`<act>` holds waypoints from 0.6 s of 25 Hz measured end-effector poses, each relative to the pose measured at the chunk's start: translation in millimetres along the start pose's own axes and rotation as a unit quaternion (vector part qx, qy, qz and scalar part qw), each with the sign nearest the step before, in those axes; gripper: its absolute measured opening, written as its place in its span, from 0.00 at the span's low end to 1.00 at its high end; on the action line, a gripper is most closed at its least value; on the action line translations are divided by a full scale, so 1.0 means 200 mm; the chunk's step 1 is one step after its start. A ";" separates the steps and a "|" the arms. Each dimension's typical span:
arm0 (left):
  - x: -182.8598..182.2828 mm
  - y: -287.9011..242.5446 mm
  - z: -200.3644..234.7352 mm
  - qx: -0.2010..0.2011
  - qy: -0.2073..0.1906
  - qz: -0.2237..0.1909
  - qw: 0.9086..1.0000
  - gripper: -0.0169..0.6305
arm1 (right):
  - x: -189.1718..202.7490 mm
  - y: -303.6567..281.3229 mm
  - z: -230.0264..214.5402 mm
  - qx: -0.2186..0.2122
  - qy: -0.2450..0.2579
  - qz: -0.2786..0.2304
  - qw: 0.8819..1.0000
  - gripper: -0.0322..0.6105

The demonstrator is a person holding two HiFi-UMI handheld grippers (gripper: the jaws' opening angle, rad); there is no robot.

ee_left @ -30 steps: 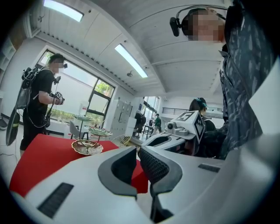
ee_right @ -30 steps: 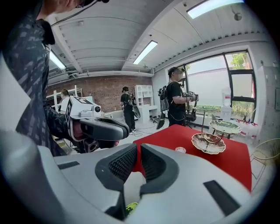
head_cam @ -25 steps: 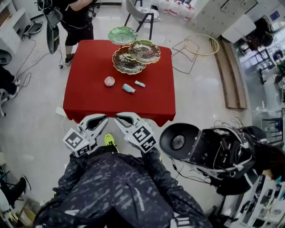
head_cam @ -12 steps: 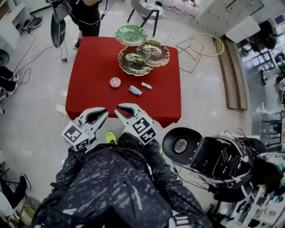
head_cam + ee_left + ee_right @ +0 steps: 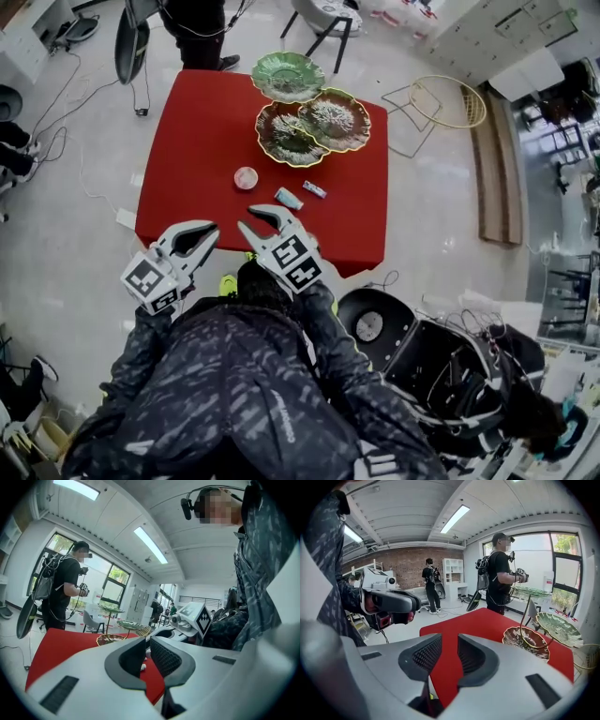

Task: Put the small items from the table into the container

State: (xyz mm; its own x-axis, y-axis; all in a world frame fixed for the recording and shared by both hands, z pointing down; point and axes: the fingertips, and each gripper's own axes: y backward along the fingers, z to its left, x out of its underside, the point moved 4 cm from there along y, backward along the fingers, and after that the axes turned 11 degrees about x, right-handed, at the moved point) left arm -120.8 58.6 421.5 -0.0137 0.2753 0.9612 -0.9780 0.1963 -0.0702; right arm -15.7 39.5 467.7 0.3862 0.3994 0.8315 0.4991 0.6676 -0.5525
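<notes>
Head view, taking the tiered leaf-dish stand (image 5: 305,122) at the far side of the red table (image 5: 187,131) as the fixed mark. Farthest left, the left gripper (image 5: 208,230) hangs at the table's near edge, well short of the stand and off to its left. Its jaws are clenched together with nothing between them, as the left gripper view also shows.

Next is a small round pink-and-white item (image 5: 246,177), which lies on the cloth on the person's side of the stand, under its left rim. The right gripper (image 5: 251,217) sits over the near part of the table, straight back from that round item. Its jaws are opening and hold nothing; only red cloth shows through the gap.

A short teal tube (image 5: 289,198) lies nearer the stand than the gripper's tips and a little to their right, its long axis running from upper left to lower right. A small wrapped bar (image 5: 315,189) lies just beside the tube on the right, slanted much the same way.

The right gripper is plainly nearer to all three items, which lie between it and the stand. A grab on the tube would likely want the jaws set across that slant.

No brand or label can be read; the items' print is too small, and the cubes carry only square marker patterns.
</notes>
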 end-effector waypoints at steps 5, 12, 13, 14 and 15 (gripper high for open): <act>0.02 -0.05 0.13 -0.010 0.007 -0.001 1.000 0.05 | 0.04 -0.16 -0.10 -0.012 0.015 0.024 1.000 0.24; 0.10 -0.12 0.30 -0.029 0.036 -0.005 0.999 0.10 | 0.16 -0.35 -0.25 -0.030 0.007 0.059 0.998 0.30; 0.12 -0.13 0.31 -0.031 0.040 -0.004 0.999 0.10 | 0.18 -0.38 -0.27 -0.031 0.006 0.063 0.998 0.31; 0.13 -0.14 0.33 -0.034 0.044 -0.003 0.998 0.10 | 0.20 -0.40 -0.29 -0.031 0.005 0.067 0.997 0.31; 0.15 -0.15 0.34 -0.036 0.049 -0.003 0.998 0.11 | 0.22 -0.43 -0.30 -0.031 0.006 0.072 0.997 0.32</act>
State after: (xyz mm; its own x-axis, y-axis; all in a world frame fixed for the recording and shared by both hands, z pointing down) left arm -106.2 -4.0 470.0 0.0148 0.3633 0.9315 -0.9606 0.2639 -0.0876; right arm 5.3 -39.0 547.6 0.4657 0.4810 0.7428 0.4852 0.5632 -0.6689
